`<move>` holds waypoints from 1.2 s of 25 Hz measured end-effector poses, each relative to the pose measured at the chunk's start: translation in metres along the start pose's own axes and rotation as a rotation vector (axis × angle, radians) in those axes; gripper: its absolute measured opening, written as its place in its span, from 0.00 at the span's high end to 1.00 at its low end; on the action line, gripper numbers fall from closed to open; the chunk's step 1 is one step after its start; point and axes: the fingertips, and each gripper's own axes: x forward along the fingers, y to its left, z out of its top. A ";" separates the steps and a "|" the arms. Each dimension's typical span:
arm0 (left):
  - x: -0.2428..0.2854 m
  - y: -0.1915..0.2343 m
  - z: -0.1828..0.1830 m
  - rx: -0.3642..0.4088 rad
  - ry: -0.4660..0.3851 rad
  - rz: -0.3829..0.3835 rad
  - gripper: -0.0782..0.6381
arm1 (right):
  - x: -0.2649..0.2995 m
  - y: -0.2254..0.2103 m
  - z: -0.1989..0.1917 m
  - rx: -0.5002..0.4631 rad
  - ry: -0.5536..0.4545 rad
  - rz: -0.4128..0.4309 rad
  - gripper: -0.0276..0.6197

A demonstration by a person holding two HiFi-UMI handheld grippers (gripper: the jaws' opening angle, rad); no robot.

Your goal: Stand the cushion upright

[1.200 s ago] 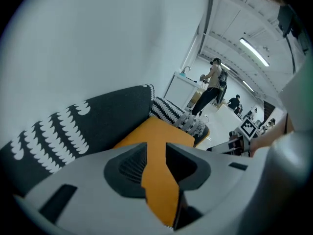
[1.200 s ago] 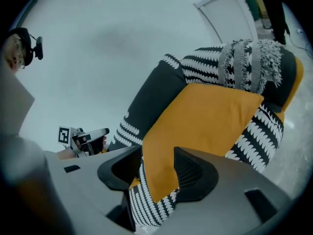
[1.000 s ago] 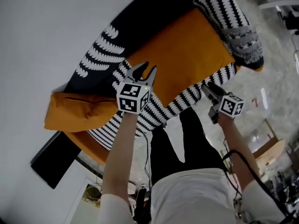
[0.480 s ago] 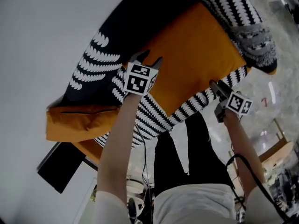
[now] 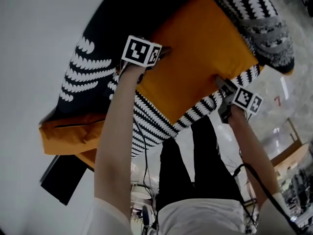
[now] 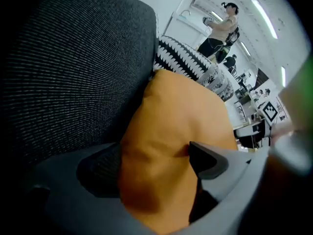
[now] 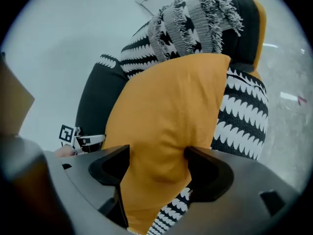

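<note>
- A big square orange cloth cushion (image 5: 195,58) lies on the seat of a sofa (image 5: 85,75) that has a black cover with white marks. It is in the upper middle of the head view.
- The left gripper (image 5: 162,52) is at the cushion's upper left edge, next to the dark back of the sofa.
- Its jaws have just been opening and now stand wide apart. The cushion's corner is between them. One jaw tip touches the cloth, but they do not pinch it.
- The right gripper (image 5: 221,83) is at the cushion's lower right edge, a bit right of the middle of the frame.
- Its jaws have just been opening too and are spread wide. The cushion's edge fills the gap between them.
- A second orange cushion (image 5: 68,133) lies at the lower left end of the sofa.
- A grey and black blanket (image 5: 271,31) with a fringe sits at the upper right end.
</note>
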 end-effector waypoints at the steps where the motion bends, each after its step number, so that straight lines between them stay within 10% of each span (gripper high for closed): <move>1: 0.004 0.001 -0.001 -0.001 0.021 0.009 0.28 | 0.001 -0.001 0.001 0.037 -0.008 -0.022 0.39; 7: 0.013 -0.002 -0.006 -0.041 0.030 0.075 0.41 | 0.018 -0.005 0.007 0.044 0.012 -0.081 0.44; 17: -0.006 -0.039 -0.010 0.052 -0.071 0.096 0.81 | 0.003 0.001 0.005 -0.068 -0.007 -0.087 0.83; 30: -0.085 -0.046 -0.068 -0.126 -0.247 0.119 0.87 | -0.024 0.046 -0.005 -0.305 -0.003 -0.027 0.90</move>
